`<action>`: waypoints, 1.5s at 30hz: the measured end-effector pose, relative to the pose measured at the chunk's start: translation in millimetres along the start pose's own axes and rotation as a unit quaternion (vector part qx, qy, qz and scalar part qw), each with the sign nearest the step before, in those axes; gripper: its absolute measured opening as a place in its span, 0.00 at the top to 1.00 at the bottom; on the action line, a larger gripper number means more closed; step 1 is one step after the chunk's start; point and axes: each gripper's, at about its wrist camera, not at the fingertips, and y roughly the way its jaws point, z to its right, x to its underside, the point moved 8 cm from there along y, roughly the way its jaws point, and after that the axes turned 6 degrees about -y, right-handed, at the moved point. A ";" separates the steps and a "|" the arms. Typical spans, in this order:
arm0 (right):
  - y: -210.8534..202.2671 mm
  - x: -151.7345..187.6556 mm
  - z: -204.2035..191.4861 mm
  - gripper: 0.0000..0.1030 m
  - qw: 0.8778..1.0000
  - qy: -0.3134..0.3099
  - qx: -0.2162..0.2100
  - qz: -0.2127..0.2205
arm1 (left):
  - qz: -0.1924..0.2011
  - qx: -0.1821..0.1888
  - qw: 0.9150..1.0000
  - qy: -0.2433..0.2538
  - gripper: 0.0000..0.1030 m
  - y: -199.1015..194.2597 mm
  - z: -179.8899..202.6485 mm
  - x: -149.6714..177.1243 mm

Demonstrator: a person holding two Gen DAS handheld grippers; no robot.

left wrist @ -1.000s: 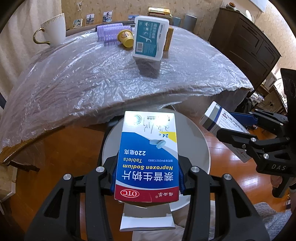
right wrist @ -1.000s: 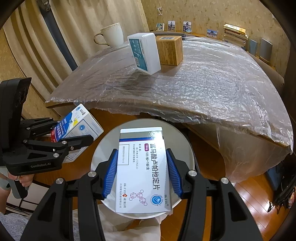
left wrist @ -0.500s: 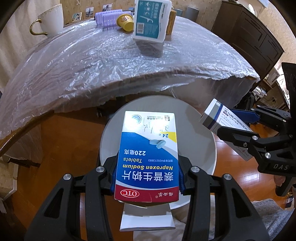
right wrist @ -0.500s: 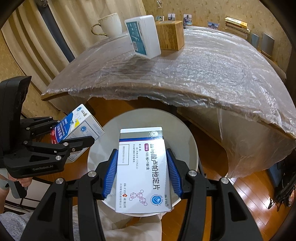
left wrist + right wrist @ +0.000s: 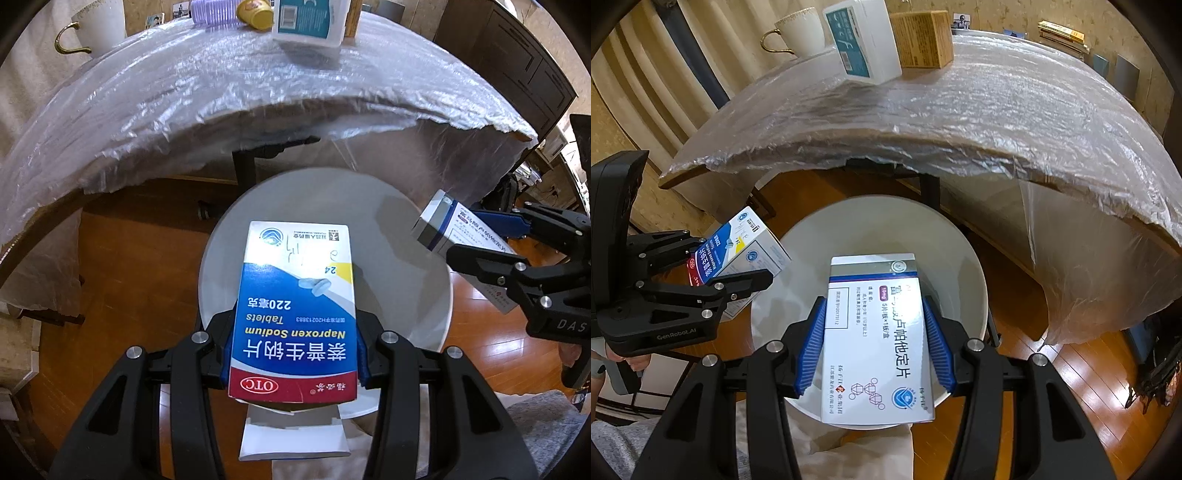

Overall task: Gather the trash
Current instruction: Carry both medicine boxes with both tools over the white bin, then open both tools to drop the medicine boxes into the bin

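Note:
My left gripper (image 5: 293, 354) is shut on a blue, white and red Naproxen Sodium box (image 5: 295, 310) and holds it over a round white bin (image 5: 406, 236) on the floor. It also shows in the right wrist view (image 5: 738, 254). My right gripper (image 5: 873, 343) is shut on a white medicine box with a blue stripe (image 5: 875, 336), also above the white bin (image 5: 879, 229). In the left wrist view this box (image 5: 443, 225) hangs at the bin's right rim. The bin's inside looks bare.
A table under clear plastic sheet (image 5: 207, 96) stands beyond the bin, its edge overhanging. On it are a white and teal box (image 5: 864, 44), a brown carton (image 5: 923, 38), a white cup (image 5: 99, 26), a yellow cup (image 5: 255, 13). A dark cabinet (image 5: 517, 55) stands at right.
Both grippers have moved down and back from the table with their boxes, so the white bin now fills more of each view and the table has slid up and away.

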 end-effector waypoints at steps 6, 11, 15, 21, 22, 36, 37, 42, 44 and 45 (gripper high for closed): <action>12.3 5.0 1.2 0.51 1.000 0.000 0.003 -0.012 | -0.010 -0.011 1.000 0.003 0.54 15.5 3.3 0.5; 21.0 7.9 4.2 0.51 1.000 -0.006 0.010 -0.021 | -0.018 -0.018 1.000 0.004 0.54 26.2 5.3 2.2; 27.3 8.6 6.7 0.51 1.000 -0.008 0.011 -0.026 | -0.025 -0.020 0.999 0.002 0.54 31.2 3.3 4.7; 35.6 8.1 9.3 0.51 0.999 -0.010 0.011 -0.033 | -0.031 -0.023 0.999 0.002 0.54 37.9 5.0 4.2; 36.8 7.9 9.3 0.51 0.999 -0.011 0.011 -0.033 | -0.032 -0.024 0.999 0.002 0.54 39.0 5.2 4.5; 45.0 7.1 12.9 0.51 0.999 -0.006 0.011 -0.044 | -0.039 -0.035 0.999 0.010 0.54 45.9 4.6 7.7; 45.8 7.1 13.0 0.51 0.999 -0.005 0.011 -0.045 | -0.039 -0.036 0.999 0.010 0.54 46.3 4.6 7.6; 48.5 5.1 11.8 0.51 0.999 -0.004 0.012 -0.043 | -0.039 -0.034 0.999 0.012 0.54 48.2 4.3 5.0; 48.8 4.0 12.1 0.51 0.999 -0.003 0.012 -0.043 | -0.039 -0.033 0.999 0.014 0.54 50.2 3.8 2.9; 49.0 3.2 12.6 0.51 0.999 -0.003 0.011 -0.042 | -0.039 -0.033 0.999 0.015 0.54 50.7 4.3 2.3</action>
